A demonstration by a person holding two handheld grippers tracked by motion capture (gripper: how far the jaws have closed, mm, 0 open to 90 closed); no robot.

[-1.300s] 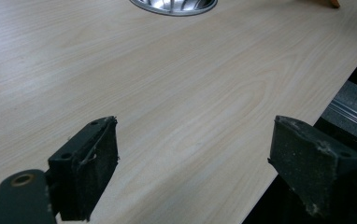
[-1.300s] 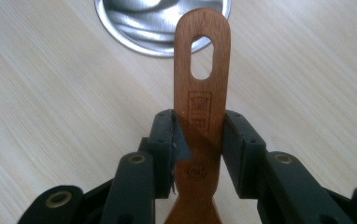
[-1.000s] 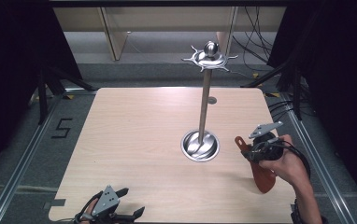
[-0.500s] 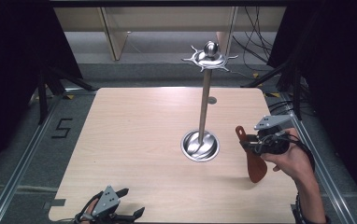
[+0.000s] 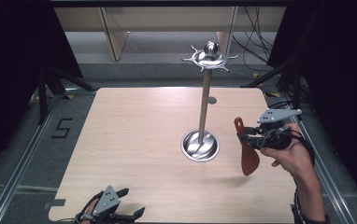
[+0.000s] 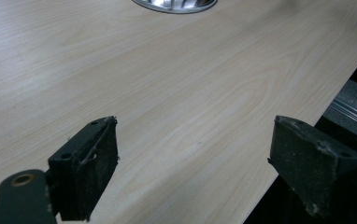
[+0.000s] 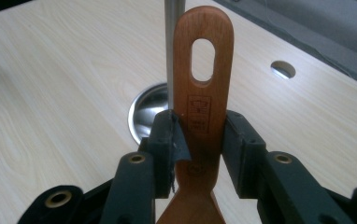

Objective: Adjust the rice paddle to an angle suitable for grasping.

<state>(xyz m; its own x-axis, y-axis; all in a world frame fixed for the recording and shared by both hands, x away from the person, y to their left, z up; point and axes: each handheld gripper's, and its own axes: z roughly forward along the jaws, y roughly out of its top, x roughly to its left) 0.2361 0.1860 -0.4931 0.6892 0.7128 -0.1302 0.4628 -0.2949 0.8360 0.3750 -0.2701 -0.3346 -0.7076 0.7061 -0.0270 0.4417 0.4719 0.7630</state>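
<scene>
Nearest the person's side, the left gripper (image 5: 131, 215) rests at the near edge of the light wooden table (image 5: 134, 140), well short of the metal stand (image 5: 203, 105) and off to its near left; its jaws stand wide apart with nothing between them, bare wood grain showing in the gap in the left gripper view, the stand's round base just at the top of that view. Farther in, to the right of the stand's base, the right gripper (image 5: 240, 137) is held in a hand (image 5: 293, 156) above the tabletop, its jaws closed tight on the handle of a reddish-brown wooden spatula (image 5: 247, 151). The spatula hangs clear of the table, blade down and slotted handle end up, just beside the stand's pole without touching it; its shadow lies on the wood below. In the right gripper view the pads (image 7: 167, 135) press on both sides of the handle under its oval hole, with the pole rising right behind. The stand has a shiny dish base and a thin upright pole topped with a hooked crown and a ball. Beyond the stand a small round hole (image 5: 211, 100) sits in the tabletop. Past the far edge lie grey floor, pale wooden furniture legs, cables and black curtains; a "5" (image 5: 61, 128) is marked on the floor left of the table.
</scene>
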